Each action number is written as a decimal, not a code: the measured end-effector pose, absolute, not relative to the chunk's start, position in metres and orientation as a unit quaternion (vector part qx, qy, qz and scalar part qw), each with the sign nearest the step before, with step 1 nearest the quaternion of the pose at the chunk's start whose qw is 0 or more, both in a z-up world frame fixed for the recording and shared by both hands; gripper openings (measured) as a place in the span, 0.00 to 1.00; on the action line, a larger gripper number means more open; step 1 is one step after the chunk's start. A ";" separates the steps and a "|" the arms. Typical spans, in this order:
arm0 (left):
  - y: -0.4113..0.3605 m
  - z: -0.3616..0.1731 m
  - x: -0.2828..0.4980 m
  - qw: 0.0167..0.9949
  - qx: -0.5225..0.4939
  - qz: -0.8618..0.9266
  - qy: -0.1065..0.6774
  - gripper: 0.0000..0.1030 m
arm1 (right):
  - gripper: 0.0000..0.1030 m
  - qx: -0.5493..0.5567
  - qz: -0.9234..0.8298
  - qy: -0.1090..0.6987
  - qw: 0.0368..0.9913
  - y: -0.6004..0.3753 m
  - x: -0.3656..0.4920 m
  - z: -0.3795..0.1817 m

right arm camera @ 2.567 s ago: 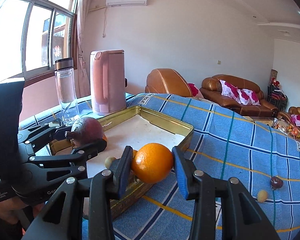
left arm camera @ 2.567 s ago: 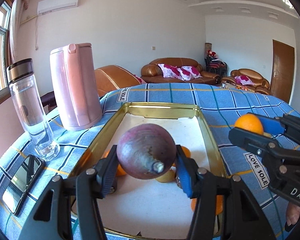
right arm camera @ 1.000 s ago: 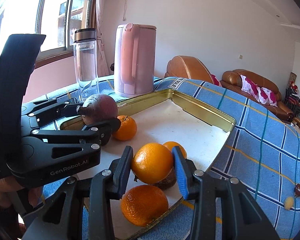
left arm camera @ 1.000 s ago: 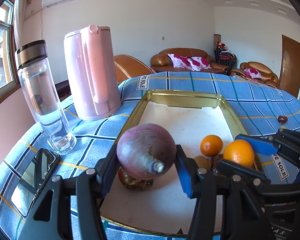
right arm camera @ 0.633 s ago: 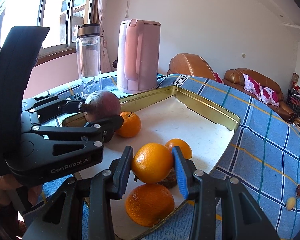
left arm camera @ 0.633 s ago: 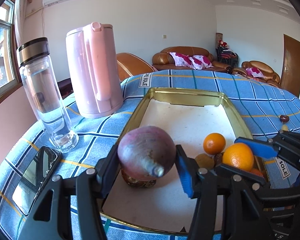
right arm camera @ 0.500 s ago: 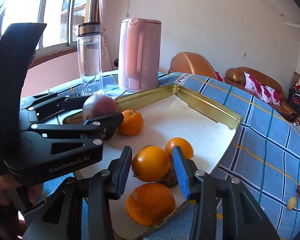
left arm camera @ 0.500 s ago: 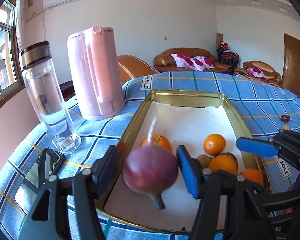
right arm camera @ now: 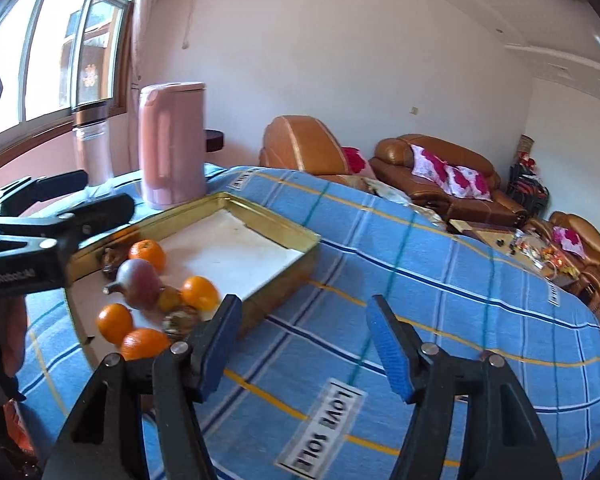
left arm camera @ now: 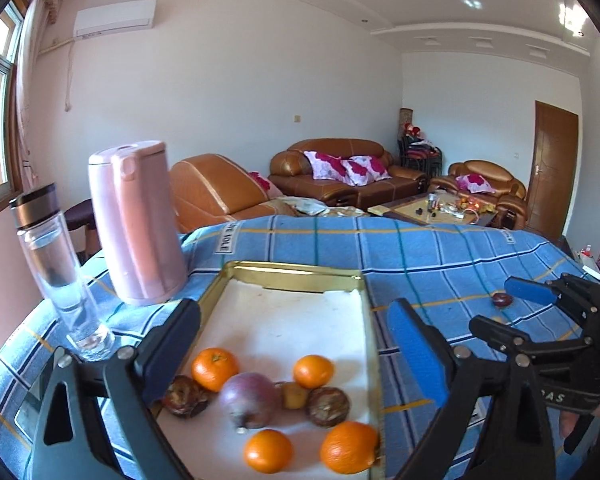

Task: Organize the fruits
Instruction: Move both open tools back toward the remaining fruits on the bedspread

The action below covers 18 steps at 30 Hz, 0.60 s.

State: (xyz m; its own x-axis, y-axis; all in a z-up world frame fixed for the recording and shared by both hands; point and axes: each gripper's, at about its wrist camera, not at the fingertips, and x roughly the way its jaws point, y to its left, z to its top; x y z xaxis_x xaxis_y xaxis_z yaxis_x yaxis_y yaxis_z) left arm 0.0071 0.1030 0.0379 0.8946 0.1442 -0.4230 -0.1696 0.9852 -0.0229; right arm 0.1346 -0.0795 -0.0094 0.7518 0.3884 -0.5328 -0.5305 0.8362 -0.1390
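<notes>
A gold tray (left arm camera: 292, 270) (right arm camera: 288, 236) on the blue plaid tablecloth holds the fruit. In it lie a purple round fruit (left arm camera: 248, 398) (right arm camera: 138, 284), several oranges (left arm camera: 214, 368) (right arm camera: 198, 292) and dark brown fruits (left arm camera: 326, 406). My left gripper (left arm camera: 296, 340) is open and empty, raised above the tray's near end. My right gripper (right arm camera: 304, 336) is open and empty over the cloth, right of the tray; it also shows in the left wrist view (left arm camera: 504, 308). A small dark red fruit (left arm camera: 502, 299) lies on the cloth to the right.
A pink kettle (left arm camera: 134, 224) (right arm camera: 172, 144) and a clear water bottle (left arm camera: 58, 272) stand left of the tray. A phone (left arm camera: 40, 396) lies at the near left. Sofas and a coffee table stand beyond the table.
Both grippers opened and dropped their fruit into the tray: the left its purple fruit, the right its orange. Both then lifted back; the right swung out over the cloth.
</notes>
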 end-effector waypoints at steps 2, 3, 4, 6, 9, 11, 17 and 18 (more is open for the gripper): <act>0.082 0.042 0.019 0.974 -0.031 0.057 0.219 0.95 | 0.64 -0.125 0.214 0.261 0.933 -0.108 0.150 -0.010; 0.070 0.043 0.026 0.974 -0.030 0.045 0.220 0.95 | 0.65 -0.116 0.195 0.267 0.937 -0.121 0.159 -0.010; 0.058 0.043 0.033 0.974 -0.029 0.033 0.223 0.95 | 0.65 -0.108 0.177 0.273 0.939 -0.134 0.168 -0.011; 0.034 0.040 0.049 0.973 -0.020 0.015 0.231 0.95 | 0.65 -0.089 0.140 0.284 0.944 -0.158 0.184 -0.015; -0.001 0.028 0.075 0.968 -0.008 -0.007 0.249 0.95 | 0.65 -0.072 0.079 0.296 0.949 -0.188 0.205 -0.024; -0.024 0.017 0.092 0.964 0.000 -0.022 0.264 0.94 | 0.65 -0.058 0.049 0.306 0.949 -0.205 0.216 -0.033; -0.075 -0.019 0.138 0.943 0.008 -0.068 0.326 0.85 | 0.65 -0.001 0.013 0.321 0.947 -0.243 0.232 -0.050; -0.083 -0.023 0.143 0.939 0.009 -0.079 0.334 0.84 | 0.65 0.006 0.011 0.323 0.946 -0.247 0.234 -0.051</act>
State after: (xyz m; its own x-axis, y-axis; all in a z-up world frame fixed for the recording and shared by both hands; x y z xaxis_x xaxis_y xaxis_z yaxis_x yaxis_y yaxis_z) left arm 0.1431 -0.0826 -0.0235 0.7642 -0.1420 -0.6292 0.1545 0.9874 -0.0352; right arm 0.2335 -0.2473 -0.0513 0.7912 0.0243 -0.6111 -0.0168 0.9997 0.0179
